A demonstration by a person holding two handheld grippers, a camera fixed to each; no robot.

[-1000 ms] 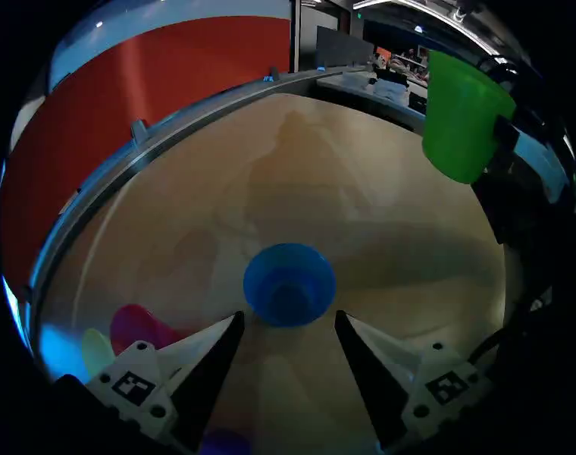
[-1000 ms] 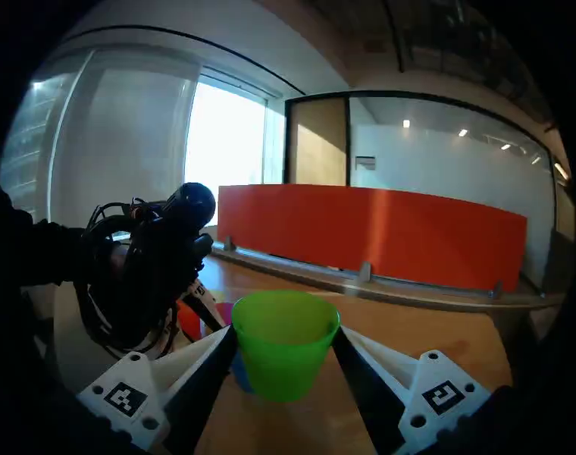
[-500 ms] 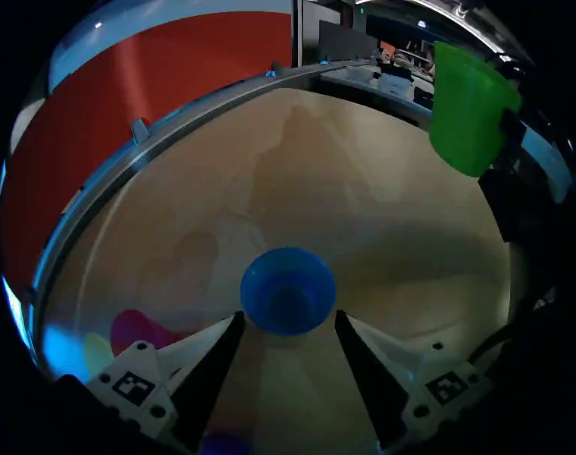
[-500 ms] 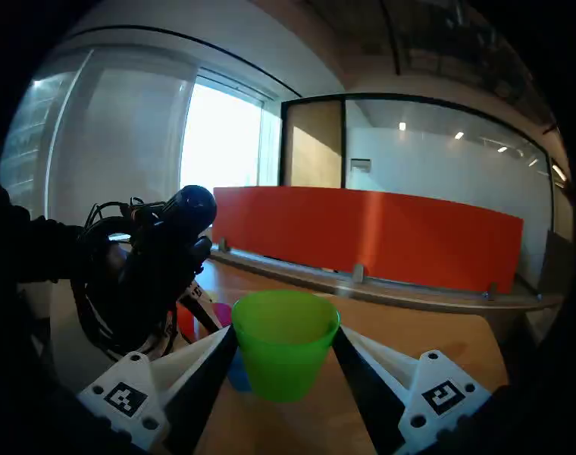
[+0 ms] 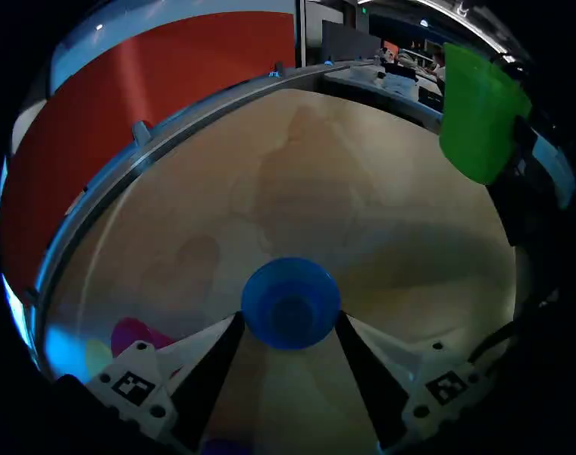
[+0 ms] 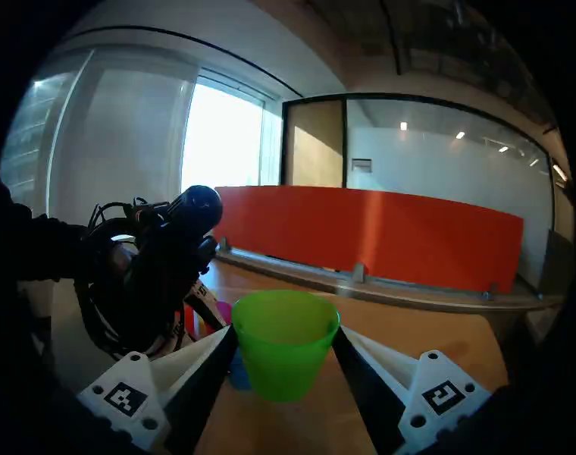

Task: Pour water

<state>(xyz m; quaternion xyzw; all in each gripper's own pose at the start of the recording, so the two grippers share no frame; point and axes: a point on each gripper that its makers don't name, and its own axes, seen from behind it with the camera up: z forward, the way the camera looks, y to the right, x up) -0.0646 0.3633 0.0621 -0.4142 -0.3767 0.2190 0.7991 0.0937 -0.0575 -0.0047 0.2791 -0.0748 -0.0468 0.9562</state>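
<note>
Tabletop: pale wooden tabletop (image 5: 303, 174), red partition panel (image 5: 136, 98) along far edge.
Left gripper view, receiver: blue plastic cup (image 5: 290, 303) standing on tabletop, mouth up, long axis vertical, right between fingertips of left gripper (image 5: 288, 322).
Left tongs: tips flanking cup walls, at or near contact; clamped or not, cannot tell.
Clutter: pink and yellow plastic pieces (image 5: 133, 334) low left, just beside one finger.
Pourer from this side: green plastic cup (image 5: 477, 114) aloft at upper right, well apart from blue plastic cup, off to one side, not over it.
Right gripper view, grasp: right gripper (image 6: 284, 337) clenched on green plastic cup, one finger on each side wall.
Orientation: rim up, base down, long axis roughly upright, no pour tilt; contents hidden.
Background: glass walls, bright window (image 6: 220, 144), red partition panel across the middle.
Left gripper from this side: dark body with cables at left; sliver of blue plastic cup low behind green cup's left edge.
Step (judged): pre-pour, carry and line-up.
Next (judged): green rim over blue mouth, then wrist roll to tip rim down; firm hold on receiver to avoid knock-over.
</note>
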